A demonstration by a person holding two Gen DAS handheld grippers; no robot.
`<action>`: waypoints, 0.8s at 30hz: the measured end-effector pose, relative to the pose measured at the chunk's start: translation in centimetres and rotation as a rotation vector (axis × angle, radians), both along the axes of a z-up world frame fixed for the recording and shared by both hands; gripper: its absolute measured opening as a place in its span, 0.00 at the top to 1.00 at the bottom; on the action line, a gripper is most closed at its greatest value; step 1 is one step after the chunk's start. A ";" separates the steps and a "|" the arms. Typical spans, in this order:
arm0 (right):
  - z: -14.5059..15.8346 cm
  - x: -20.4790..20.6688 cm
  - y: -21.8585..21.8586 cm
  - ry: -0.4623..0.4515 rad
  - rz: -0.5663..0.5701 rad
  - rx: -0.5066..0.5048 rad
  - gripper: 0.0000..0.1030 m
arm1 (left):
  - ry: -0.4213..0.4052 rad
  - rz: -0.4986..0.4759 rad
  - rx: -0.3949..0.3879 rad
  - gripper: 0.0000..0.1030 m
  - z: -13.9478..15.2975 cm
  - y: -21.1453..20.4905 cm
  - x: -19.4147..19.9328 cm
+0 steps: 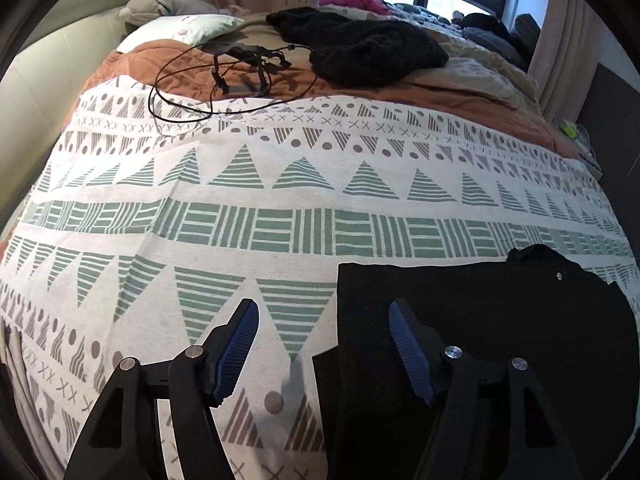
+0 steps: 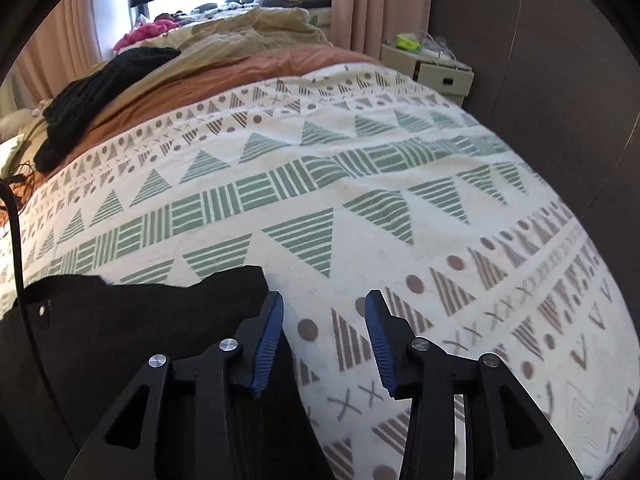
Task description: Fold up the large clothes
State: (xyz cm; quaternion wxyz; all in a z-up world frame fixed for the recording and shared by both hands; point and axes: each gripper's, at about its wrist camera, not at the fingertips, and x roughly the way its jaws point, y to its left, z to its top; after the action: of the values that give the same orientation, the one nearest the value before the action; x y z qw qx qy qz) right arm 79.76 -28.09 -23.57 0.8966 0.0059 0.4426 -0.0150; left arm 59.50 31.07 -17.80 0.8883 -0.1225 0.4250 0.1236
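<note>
A folded black garment [image 1: 480,320] lies flat on the patterned white bedspread [image 1: 240,208] at the near edge of the bed. My left gripper [image 1: 324,308] hangs above the garment's left edge, open, with nothing between its blue pads [image 1: 240,344]. In the right wrist view the same black garment [image 2: 140,320] fills the lower left. My right gripper [image 2: 324,300] is open just off the garment's right edge, over the bare bedspread [image 2: 360,200]; its left finger overlaps the cloth's edge, and nothing is held.
A black knitted garment [image 1: 360,48] lies further up the bed on an orange blanket [image 1: 180,68], next to black cables and a device [image 1: 248,64]. A pillow [image 1: 180,28] sits at the headboard. A cream bedside cabinet [image 2: 432,68] stands by the dark wall.
</note>
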 end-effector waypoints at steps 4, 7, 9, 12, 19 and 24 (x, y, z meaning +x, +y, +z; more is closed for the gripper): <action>2.5 -3.0 0.5 -0.011 0.043 0.047 0.59 | -0.022 0.007 -0.021 0.33 2.2 -0.5 -3.3; 4.2 -5.7 1.1 -0.018 0.071 0.075 0.59 | -0.041 0.013 -0.042 0.33 3.8 -1.0 -6.0; 5.2 -7.3 1.3 -0.015 0.086 0.093 0.59 | -0.051 0.017 -0.044 0.33 4.9 -1.6 -7.9; 6.8 -10.0 1.6 -0.020 0.103 0.114 0.58 | -0.065 0.015 -0.052 0.33 6.6 -2.5 -10.6; 11.5 -16.7 2.3 -0.058 0.150 0.151 0.46 | -0.111 0.006 -0.047 0.25 10.2 -4.9 -16.1; 14.3 -21.2 2.8 -0.072 0.176 0.157 0.37 | -0.156 0.007 -0.057 0.13 12.0 -6.5 -20.1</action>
State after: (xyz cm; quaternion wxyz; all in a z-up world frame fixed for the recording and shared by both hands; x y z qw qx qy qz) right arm 58.61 -25.33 -9.26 0.9064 0.0376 0.4089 0.0988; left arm 39.43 24.58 -5.79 0.9144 -0.1582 0.3576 0.1047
